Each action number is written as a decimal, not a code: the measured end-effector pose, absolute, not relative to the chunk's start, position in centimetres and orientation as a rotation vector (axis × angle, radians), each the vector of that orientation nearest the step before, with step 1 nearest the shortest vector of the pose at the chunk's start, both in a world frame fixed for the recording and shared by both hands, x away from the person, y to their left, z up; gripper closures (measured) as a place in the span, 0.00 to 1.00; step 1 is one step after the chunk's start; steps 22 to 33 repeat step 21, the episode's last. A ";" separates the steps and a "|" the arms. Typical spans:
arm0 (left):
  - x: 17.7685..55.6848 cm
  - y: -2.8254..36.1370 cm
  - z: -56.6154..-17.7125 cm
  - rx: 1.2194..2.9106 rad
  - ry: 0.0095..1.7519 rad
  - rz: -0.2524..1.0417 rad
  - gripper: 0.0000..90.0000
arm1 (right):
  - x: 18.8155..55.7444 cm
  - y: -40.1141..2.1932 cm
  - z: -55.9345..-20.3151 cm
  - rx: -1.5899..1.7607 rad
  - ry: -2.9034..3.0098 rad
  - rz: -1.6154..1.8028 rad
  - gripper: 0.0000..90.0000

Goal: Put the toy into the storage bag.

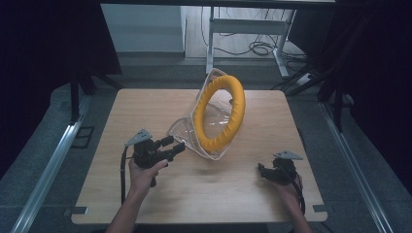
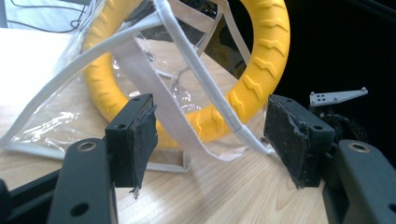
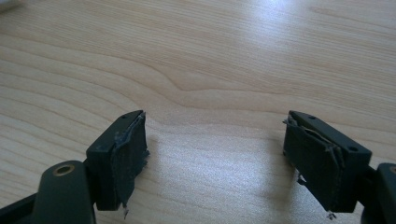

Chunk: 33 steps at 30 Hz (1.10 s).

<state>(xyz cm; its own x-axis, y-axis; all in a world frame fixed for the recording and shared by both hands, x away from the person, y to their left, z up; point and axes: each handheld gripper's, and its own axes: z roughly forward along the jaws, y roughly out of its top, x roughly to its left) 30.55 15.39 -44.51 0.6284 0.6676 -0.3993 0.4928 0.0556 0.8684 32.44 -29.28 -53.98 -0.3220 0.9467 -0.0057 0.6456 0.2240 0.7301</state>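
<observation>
A yellow ribbed ring (image 1: pixel 221 112) stands on edge inside a clear plastic bag (image 1: pixel 184 133) with grey-white trim, at the middle of the wooden table (image 1: pixel 145 104). My left gripper (image 1: pixel 176 145) is open at the bag's near left corner. In the left gripper view the bag's grey strap (image 2: pixel 163 109) and trim (image 2: pixel 201 79) run between the open jaws, with the ring (image 2: pixel 261 70) behind. My right gripper (image 1: pixel 262 171) rests low near the table's right front, open, with bare wood (image 3: pixel 215 93) between its jaws.
A metal desk frame (image 1: pixel 243 29) and cables (image 1: pixel 260 48) lie on the floor beyond the table's far edge. Dark curtains hang at both sides. Aluminium rails (image 1: pixel 48 165) run along the floor left and right of the table.
</observation>
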 end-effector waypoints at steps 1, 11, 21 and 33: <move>30.5 15.5 -44.6 1.593 0.991 0.169 0.38 | 32.4 -29.3 -54.0 1.464 2.050 0.884 0.24; 30.0 15.8 -44.9 1.611 0.998 0.167 0.38 | 32.4 -29.3 -54.0 1.464 2.050 0.885 0.24; 30.3 16.1 -45.1 1.601 1.015 0.133 0.38 | 32.4 -29.3 -54.0 1.465 2.050 0.884 0.24; 30.3 16.1 -45.1 1.601 1.015 0.133 0.38 | 32.4 -29.3 -54.0 1.465 2.050 0.884 0.24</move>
